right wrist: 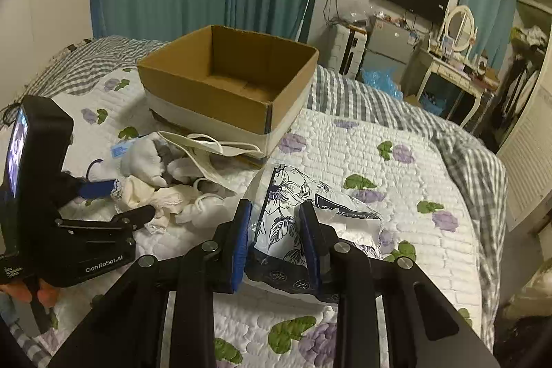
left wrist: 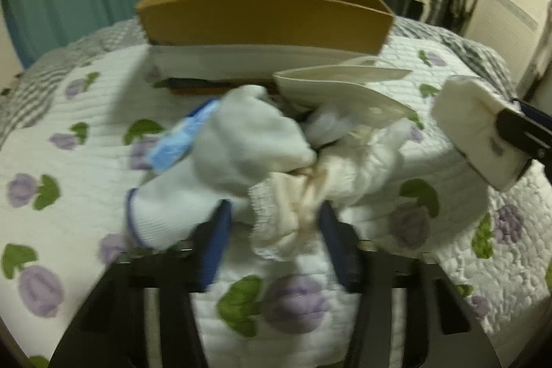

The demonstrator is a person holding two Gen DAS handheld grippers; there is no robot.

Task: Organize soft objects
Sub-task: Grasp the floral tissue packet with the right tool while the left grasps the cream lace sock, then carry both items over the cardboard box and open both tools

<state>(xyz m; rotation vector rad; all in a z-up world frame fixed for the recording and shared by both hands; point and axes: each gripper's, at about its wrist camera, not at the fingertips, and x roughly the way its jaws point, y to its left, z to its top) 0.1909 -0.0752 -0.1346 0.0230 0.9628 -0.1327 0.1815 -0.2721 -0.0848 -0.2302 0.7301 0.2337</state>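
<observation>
A pile of soft things lies on the quilted bed: a white sock (left wrist: 241,140), a white glove with a blue cuff (left wrist: 162,212), a cream lace cloth (left wrist: 296,212) and a white face mask (left wrist: 331,85). My left gripper (left wrist: 272,219) is open, its blue pads either side of the cream cloth; it also shows in the right wrist view (right wrist: 117,199). My right gripper (right wrist: 276,223) is shut on a floral tissue pack (right wrist: 289,216) and holds it above the quilt; the pack's white underside shows in the left wrist view (left wrist: 472,123). An open, empty cardboard box (right wrist: 220,92) stands behind the pile.
The quilt (right wrist: 362,161) has purple flowers, with a grey checked blanket (right wrist: 459,154) at its far side. A blue packet (left wrist: 179,137) lies under the sock. A dressing table with mirror (right wrist: 455,57), a TV and teal curtains stand beyond the bed.
</observation>
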